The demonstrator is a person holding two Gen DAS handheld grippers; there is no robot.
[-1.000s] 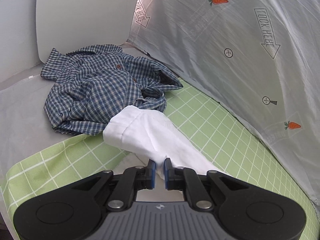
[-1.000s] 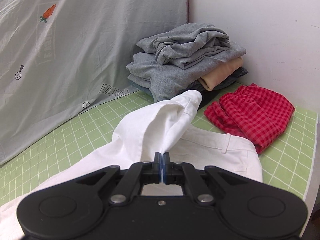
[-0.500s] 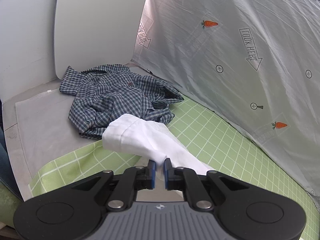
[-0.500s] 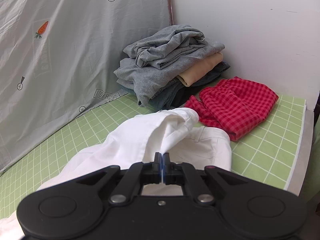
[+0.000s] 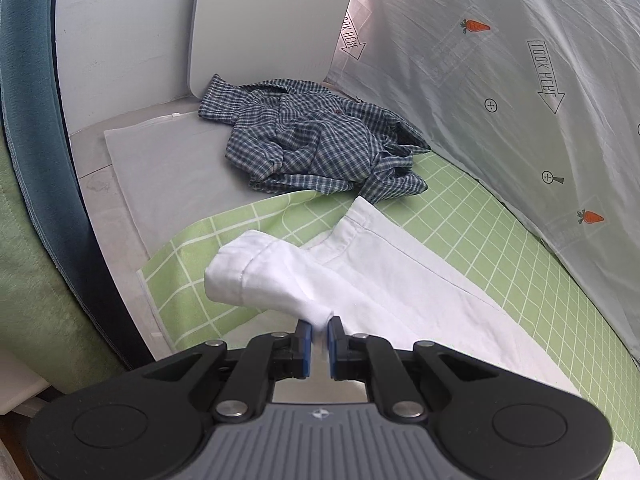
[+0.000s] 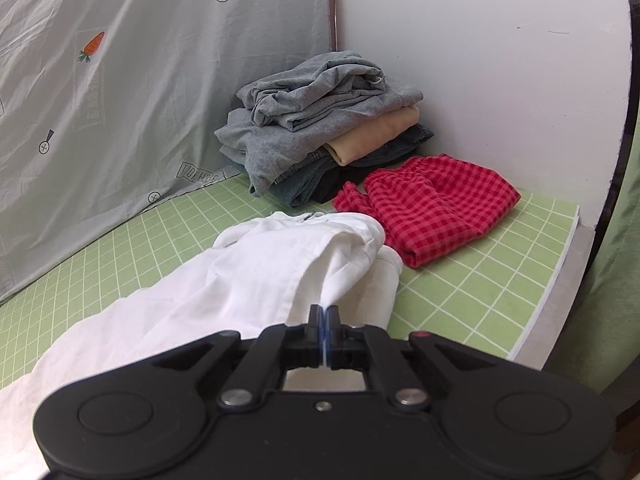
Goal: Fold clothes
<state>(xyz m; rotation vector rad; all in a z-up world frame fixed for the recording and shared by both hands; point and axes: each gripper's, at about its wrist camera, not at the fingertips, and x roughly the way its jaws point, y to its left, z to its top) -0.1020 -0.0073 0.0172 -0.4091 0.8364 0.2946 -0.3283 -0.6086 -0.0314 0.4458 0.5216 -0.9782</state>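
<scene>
White cotton trousers [image 5: 400, 280] hang pinched in both the left gripper [image 5: 318, 330] and right gripper [image 6: 324, 316], mid-fold. At upper centre, the crumpled blue checked shirt [image 5: 320, 144] looks unfolded; the stacked grey and tan clothes [image 6: 320, 120] look done.

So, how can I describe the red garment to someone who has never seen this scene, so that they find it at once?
Look at the green grid mat, toward the corner where the white wall meets the grey printed sheet. A stack of folded clothes stands there, and the red checked garment lies flat just in front of it. It is the only red piece; its neighbours are grey, tan, dark denim and white.
</scene>
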